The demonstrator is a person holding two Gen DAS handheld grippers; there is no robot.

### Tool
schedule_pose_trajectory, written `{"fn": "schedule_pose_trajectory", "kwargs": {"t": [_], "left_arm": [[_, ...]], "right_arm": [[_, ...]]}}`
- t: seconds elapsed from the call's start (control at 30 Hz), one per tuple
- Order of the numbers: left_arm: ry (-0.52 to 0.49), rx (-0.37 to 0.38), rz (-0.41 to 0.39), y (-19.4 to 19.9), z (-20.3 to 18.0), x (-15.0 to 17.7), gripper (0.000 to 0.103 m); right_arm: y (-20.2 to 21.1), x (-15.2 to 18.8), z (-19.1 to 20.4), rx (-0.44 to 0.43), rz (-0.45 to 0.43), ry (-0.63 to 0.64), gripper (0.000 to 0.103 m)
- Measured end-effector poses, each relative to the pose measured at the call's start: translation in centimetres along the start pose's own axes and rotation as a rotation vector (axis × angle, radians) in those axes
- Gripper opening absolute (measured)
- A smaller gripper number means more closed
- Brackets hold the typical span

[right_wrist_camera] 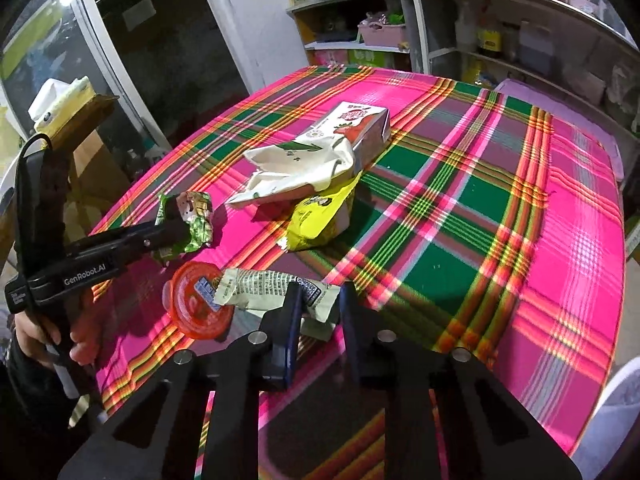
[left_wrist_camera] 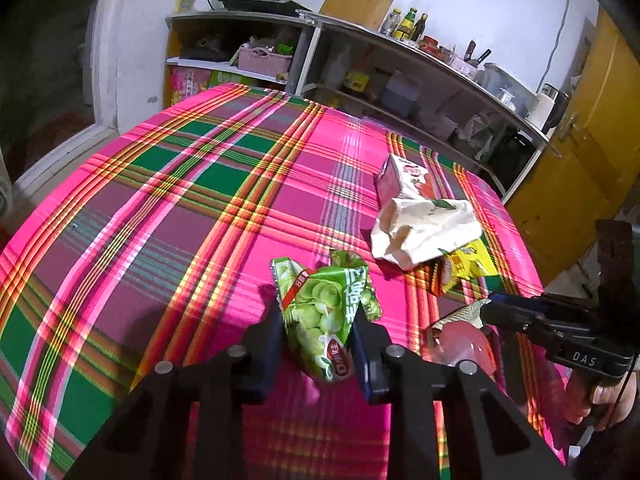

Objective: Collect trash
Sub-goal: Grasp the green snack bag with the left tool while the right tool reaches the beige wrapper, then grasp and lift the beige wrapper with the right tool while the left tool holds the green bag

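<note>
Now we pinch one piece of trash in each tool on the plaid tabletop [left_wrist_camera: 168, 184].

Our left tool [left_wrist_camera: 318, 334] has its pads pressed on the crumpled green snack wrapper [left_wrist_camera: 326, 308], gripping it across its middle, which looks like the surest hold on thin foil. Our right tool [right_wrist_camera: 318, 312] is narrowed onto the end of the white printed wrapper [right_wrist_camera: 264, 290], which lies partly across the orange jelly cup [right_wrist_camera: 192, 308]; taking the free end should lift it without dragging the cup. Both tools point steeply down at the cloth, so each wrapper is taken from above. Still waiting further back are the white crumpled bag [right_wrist_camera: 304, 168], the yellow packet [right_wrist_camera: 320, 216] half under it, and the strawberry carton [right_wrist_camera: 356, 128] touching the bag.
</note>
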State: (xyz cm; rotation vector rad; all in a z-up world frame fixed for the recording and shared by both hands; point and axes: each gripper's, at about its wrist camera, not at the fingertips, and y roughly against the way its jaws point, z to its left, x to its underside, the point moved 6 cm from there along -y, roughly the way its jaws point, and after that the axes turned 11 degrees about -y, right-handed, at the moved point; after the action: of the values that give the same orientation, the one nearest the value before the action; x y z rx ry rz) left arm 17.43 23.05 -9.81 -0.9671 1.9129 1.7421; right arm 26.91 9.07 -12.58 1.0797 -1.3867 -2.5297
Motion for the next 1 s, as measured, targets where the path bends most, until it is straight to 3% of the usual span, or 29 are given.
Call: {"fn": "schedule_pose_trajectory", "kwargs": {"t": [0.4,1.0], "left_arm": [[-0.029,0.034,-0.057,3.6,-3.3,0.5,0.030],[-0.154,0.139,-0.086,6.9,-12.2,1.2,0.030]], "right_arm": [[4.7,2.5,-1.1,0.031,-0.083,-0.078,0.013],[12.0,5.5,-4.4,0.065,-0.208,-0.182,0.003]]}}
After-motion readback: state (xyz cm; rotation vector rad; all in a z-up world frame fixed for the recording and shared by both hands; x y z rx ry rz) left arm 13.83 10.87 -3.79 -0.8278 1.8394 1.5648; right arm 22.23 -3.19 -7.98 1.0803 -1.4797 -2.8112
